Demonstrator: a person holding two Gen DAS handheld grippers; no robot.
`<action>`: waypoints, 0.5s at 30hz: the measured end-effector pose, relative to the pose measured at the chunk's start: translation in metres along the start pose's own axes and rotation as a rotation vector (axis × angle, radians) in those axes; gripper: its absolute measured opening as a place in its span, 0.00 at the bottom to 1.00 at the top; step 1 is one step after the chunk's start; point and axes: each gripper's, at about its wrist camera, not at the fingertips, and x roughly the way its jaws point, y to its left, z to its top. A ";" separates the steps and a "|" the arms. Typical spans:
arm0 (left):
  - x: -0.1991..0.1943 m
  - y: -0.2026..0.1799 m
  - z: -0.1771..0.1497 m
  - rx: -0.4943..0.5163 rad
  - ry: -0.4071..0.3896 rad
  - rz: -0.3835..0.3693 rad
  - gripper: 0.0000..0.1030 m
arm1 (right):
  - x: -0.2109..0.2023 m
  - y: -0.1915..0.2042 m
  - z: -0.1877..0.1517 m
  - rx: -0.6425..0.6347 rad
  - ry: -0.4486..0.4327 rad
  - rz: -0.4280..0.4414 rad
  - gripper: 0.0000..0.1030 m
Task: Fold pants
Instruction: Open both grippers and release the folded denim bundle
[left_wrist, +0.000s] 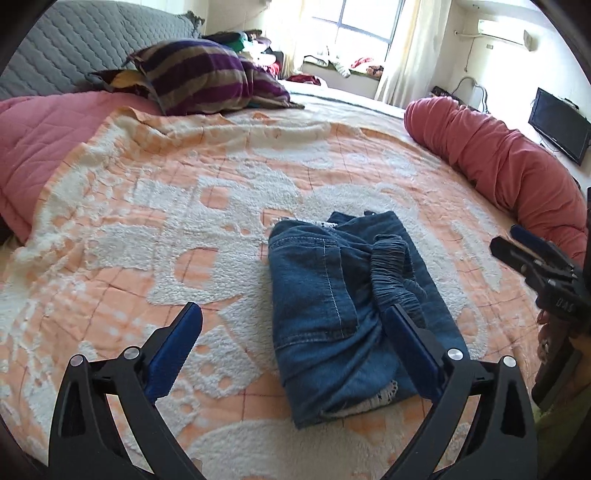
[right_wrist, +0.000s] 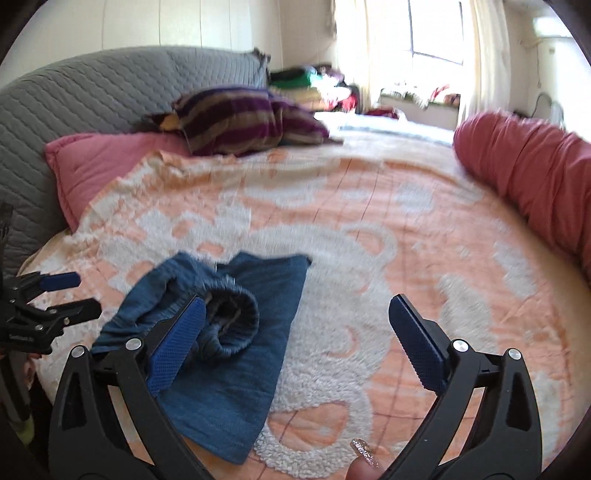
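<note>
While the left gripper (left_wrist: 291, 317) hangs with jaws spread wide and nothing between them, one pair of folded denim pants (left_wrist: 343, 306) lies on the orange-and-white blanket (left_wrist: 166, 206), its right side partly hidden behind the gripper's right finger (left_wrist: 410, 339). At the frame's right edge the right gripper (left_wrist: 517, 243) is cut off, only its dark fingers showing. Two striped pillows (left_wrist: 207, 77) sit against the grey quilted headboard (left_wrist: 74, 40), one red bolster (left_wrist: 509, 166) along the right edge; wide blanket lies bare left of the pants.

From the right wrist, blurred, that gripper (right_wrist: 295, 317) gapes empty too, its left finger (right_wrist: 177, 343) covering part of the pants (right_wrist: 236, 332). Bare blanket (right_wrist: 369, 229) spreads ahead. A glittered fingernail (right_wrist: 364, 452) pokes in at the bottom edge.
</note>
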 end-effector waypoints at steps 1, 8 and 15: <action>-0.005 0.000 -0.002 -0.001 -0.012 0.006 0.96 | -0.006 0.002 0.001 -0.006 -0.016 -0.004 0.91; -0.036 -0.007 -0.017 0.044 -0.070 0.024 0.96 | -0.043 0.018 -0.006 -0.047 -0.098 -0.027 0.91; -0.058 -0.011 -0.037 0.046 -0.122 0.049 0.96 | -0.081 0.039 -0.031 -0.059 -0.147 -0.003 0.91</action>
